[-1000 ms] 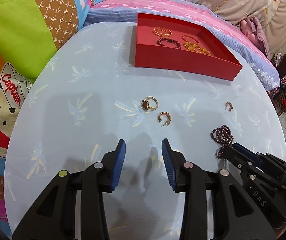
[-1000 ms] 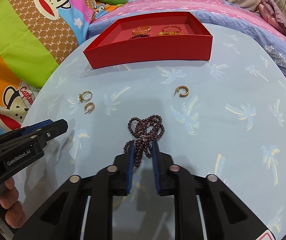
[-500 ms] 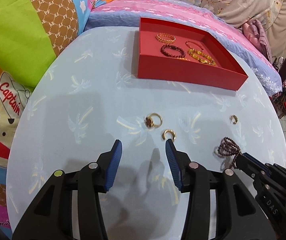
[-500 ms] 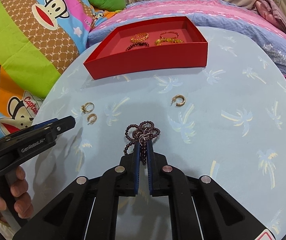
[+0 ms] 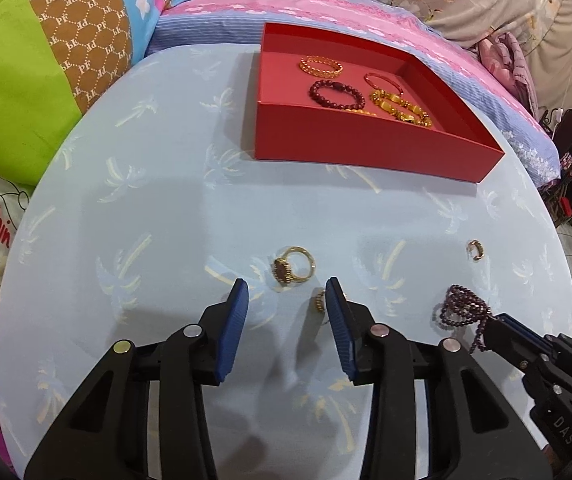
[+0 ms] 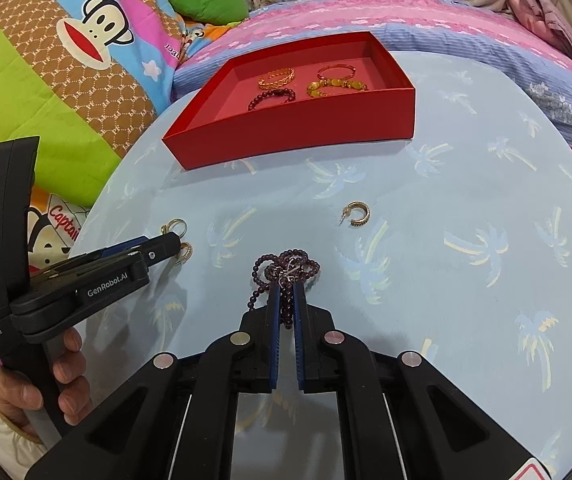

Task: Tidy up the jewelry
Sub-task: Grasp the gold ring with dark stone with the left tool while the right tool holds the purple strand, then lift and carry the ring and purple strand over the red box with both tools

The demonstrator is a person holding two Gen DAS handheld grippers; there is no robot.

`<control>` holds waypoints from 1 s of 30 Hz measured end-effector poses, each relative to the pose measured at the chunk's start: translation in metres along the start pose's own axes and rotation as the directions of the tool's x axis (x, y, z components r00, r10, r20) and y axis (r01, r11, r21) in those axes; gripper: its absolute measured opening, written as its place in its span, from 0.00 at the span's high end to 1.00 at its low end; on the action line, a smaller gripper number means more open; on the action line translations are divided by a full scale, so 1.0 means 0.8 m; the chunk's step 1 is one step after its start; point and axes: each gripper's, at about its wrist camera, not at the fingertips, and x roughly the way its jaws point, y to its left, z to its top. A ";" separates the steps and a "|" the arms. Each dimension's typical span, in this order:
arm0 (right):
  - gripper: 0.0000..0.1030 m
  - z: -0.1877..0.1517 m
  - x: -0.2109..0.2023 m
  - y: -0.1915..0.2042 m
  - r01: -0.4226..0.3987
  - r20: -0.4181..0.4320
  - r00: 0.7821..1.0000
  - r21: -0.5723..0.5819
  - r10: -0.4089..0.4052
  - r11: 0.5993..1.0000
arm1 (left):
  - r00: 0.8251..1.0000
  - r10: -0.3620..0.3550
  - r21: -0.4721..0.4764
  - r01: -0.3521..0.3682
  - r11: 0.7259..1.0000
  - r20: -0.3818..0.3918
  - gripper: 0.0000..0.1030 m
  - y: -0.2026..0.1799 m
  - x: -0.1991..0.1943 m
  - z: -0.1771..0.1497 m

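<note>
A red tray (image 5: 366,148) at the table's far side holds several bracelets, gold, dark red and amber. My left gripper (image 5: 286,282) hovers low over the cloth, its jaws closing. A small gold hoop earring (image 5: 320,300) lies between them beside the right pad, untouched. A gold ring with a dark red stone (image 5: 292,268) rests just past the fingertips. My right gripper (image 6: 286,285) is shut on a string of dark purple beads (image 6: 286,266), which bunches ahead of its tips on the table. A second gold hoop earring (image 6: 357,214) lies beyond, to the right.
The round table (image 6: 466,280) wears a light blue cloth with palm prints. A bright cartoon blanket (image 6: 65,80) lies against its left side, and pink and blue bedding (image 6: 406,12) runs behind the tray. A person's hand (image 6: 65,380) grips the left tool's handle.
The left gripper moved forward until its tips reached the ring and the small hoop earring. The right gripper's jaws closed fully on the purple beads, which bunched up.
</note>
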 end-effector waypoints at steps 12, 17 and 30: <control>0.94 0.002 0.006 -0.001 -0.009 -0.009 1.000 0.001 0.009 1.000 | 1.000 0.027 -0.023 -0.027 0.999 0.013 0.63 0.010 -0.003 0.011; 0.94 0.004 0.009 0.000 -0.012 -0.013 1.000 0.002 0.012 1.000 | 1.000 0.020 -0.005 -0.020 1.000 0.000 0.67 0.010 0.010 0.016; 0.94 0.008 0.010 -0.002 -0.010 -0.011 1.000 0.005 0.010 1.000 | 0.999 -0.032 0.021 0.032 0.999 -0.010 0.90 -0.004 0.011 0.013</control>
